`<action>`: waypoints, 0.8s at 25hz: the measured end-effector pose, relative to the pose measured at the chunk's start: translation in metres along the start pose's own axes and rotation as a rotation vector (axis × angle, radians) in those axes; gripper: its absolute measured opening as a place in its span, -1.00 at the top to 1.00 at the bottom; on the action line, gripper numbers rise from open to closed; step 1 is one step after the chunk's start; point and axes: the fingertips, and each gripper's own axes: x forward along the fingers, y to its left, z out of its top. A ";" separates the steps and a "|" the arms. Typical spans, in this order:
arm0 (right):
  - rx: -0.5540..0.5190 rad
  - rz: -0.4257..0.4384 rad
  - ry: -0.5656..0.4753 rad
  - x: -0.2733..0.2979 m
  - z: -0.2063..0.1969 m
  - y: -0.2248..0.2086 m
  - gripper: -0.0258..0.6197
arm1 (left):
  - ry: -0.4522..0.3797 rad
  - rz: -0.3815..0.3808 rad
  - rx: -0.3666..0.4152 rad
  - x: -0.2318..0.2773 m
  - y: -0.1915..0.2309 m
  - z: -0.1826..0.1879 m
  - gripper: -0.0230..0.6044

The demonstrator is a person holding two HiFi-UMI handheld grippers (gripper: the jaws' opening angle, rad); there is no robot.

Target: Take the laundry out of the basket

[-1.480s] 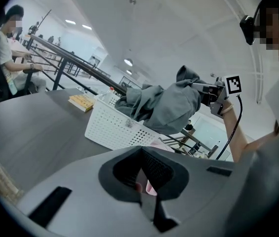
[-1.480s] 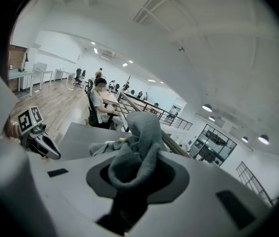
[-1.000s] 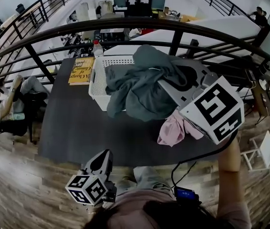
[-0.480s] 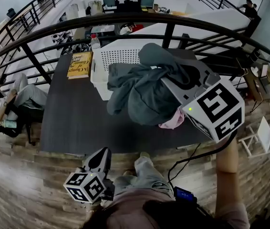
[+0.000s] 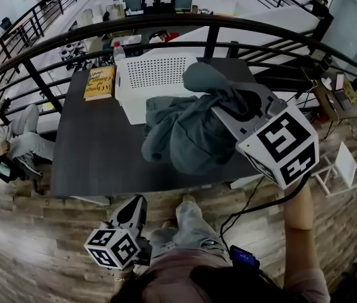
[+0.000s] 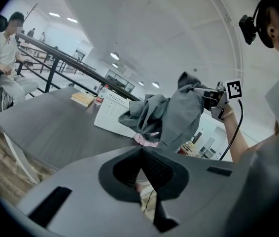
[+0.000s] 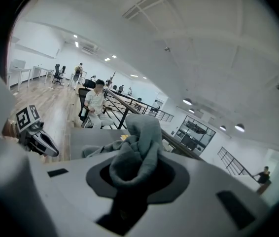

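Observation:
My right gripper (image 5: 221, 108) is shut on a grey garment (image 5: 188, 128), which hangs bunched from the jaws over the dark table (image 5: 96, 156), in front of the white perforated basket (image 5: 153, 74). In the right gripper view a fold of the grey garment (image 7: 137, 147) fills the space between the jaws of the right gripper (image 7: 129, 177). A pink cloth (image 6: 144, 139) lies on the table under the hanging garment; the head view hides it. My left gripper (image 5: 142, 201) hangs low off the table's near edge, its jaws together with nothing in them.
A yellow book (image 5: 99, 83) and a bottle (image 5: 117, 51) sit at the table's far left corner beside the basket. A black railing (image 5: 58, 40) runs behind the table. A person (image 5: 2, 141) sits to the left. Wooden floor (image 5: 33, 245) lies below.
The grey garment has come off the basket toward the table's near side with my right gripper, and now covers the pink cloth. The basket's inside shows more. The left gripper stays shut.

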 end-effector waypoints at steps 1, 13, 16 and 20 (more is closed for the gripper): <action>0.003 0.003 0.007 -0.001 -0.001 0.002 0.60 | 0.002 0.000 -0.003 -0.002 0.000 -0.001 0.94; 0.026 0.039 0.055 0.002 -0.022 0.030 0.60 | 0.008 -0.006 -0.025 -0.013 -0.001 -0.018 0.94; 0.029 0.041 0.055 0.010 -0.025 0.029 0.60 | 0.011 0.002 -0.034 -0.011 0.000 -0.019 0.93; 0.036 0.048 0.052 0.025 -0.030 0.023 0.60 | 0.008 0.017 -0.045 -0.005 0.005 -0.017 0.94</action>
